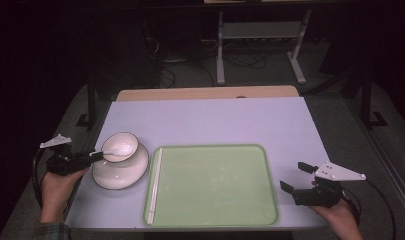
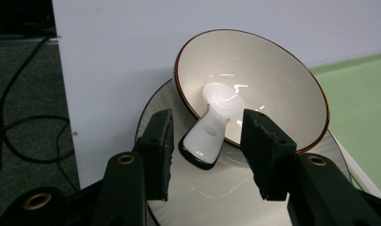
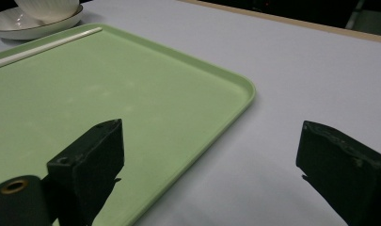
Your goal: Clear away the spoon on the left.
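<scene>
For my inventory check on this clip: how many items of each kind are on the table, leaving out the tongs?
Bowl: 1
Plate: 1
Spoon: 1
Chopsticks: 1 white pair, lying along the tray's left edge; I cannot split the pair into single sticks
Tray: 1
Total: 5

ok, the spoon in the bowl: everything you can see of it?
The spoon is a glossy white soup spoon that looks ceramic, with a short handle that ends in a dark tip. Its scoop lies inside the bowl; its handle leans out over the rim. The open left gripper flanks the handle without touching it.
</scene>
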A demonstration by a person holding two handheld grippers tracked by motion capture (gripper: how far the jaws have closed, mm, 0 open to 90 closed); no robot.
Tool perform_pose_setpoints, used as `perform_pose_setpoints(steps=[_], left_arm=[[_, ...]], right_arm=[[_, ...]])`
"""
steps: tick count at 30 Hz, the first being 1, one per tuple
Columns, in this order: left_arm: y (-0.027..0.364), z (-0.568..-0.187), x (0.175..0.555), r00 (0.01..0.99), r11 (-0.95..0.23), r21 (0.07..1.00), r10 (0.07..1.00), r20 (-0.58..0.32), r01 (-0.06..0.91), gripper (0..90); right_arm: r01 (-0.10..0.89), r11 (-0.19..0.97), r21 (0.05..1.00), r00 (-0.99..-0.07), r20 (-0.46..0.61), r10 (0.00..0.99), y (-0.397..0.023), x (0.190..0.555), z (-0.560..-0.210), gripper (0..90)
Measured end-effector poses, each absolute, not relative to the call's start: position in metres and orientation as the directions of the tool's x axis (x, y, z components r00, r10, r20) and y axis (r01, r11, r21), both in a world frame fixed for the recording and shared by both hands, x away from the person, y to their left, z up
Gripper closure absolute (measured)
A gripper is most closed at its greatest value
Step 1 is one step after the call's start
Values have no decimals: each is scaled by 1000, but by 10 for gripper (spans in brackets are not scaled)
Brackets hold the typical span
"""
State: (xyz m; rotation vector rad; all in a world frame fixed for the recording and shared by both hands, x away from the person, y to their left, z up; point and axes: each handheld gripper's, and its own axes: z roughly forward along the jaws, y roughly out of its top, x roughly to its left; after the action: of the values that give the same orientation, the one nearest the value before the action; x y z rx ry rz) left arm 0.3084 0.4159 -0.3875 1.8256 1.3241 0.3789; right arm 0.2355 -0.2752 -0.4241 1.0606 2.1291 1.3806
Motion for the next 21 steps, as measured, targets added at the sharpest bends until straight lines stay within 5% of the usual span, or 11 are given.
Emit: perform_pose_setpoints(steps=[21], left_arm=[[421,-388,305,428,-72,766,861,-275,638,740]], right_arm=[[382,231,895,-637,74,767,-276,235,-424,76]])
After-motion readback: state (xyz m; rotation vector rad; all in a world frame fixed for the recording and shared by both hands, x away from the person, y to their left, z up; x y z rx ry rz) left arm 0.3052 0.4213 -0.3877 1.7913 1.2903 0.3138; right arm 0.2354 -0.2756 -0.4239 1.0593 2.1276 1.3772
